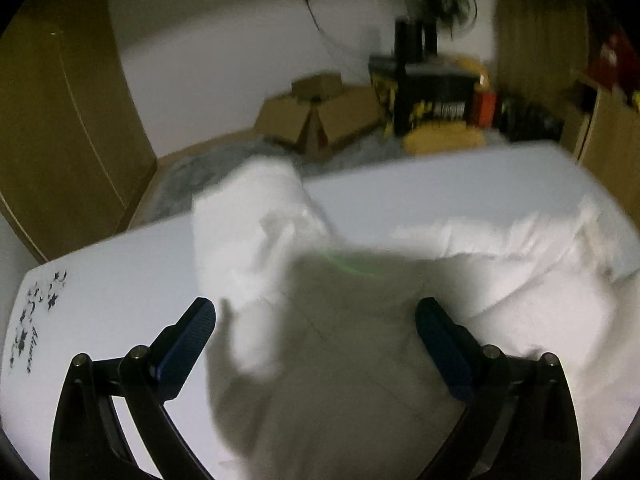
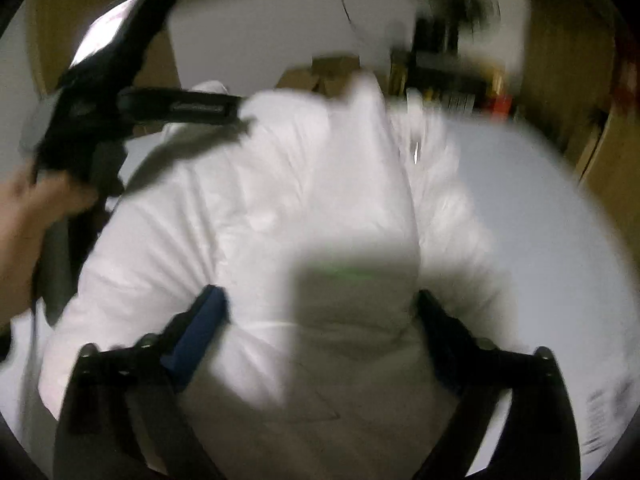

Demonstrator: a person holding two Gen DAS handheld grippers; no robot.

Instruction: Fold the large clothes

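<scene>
White puffy quilted jacket (image 2: pixel 248 200) lies spread on the pale, smooth surface (image 1: pixel 420 192), both views motion-blurred. Left to right: a bare hand (image 2: pixel 24 208) at the left edge of the right wrist view grips the black handle of the left gripper (image 1: pixel 316 320), which is tilted down over the jacket's left part. Its fingers (image 1: pixel 188 340) stand wide apart, ribbed blue pads, nothing pressed between them; a soft white sleeve (image 1: pixel 248 248) lies just ahead of them. Right gripper (image 2: pixel 320 320) also points steeply down over the jacket's middle, fingers (image 2: pixel 200 332) spread wide, fabric below them, pads not clamping it. Grey shadow falls over the cloth between both finger pairs. Brown cardboard boxes (image 1: pixel 320 116) sit beyond the far edge.
</scene>
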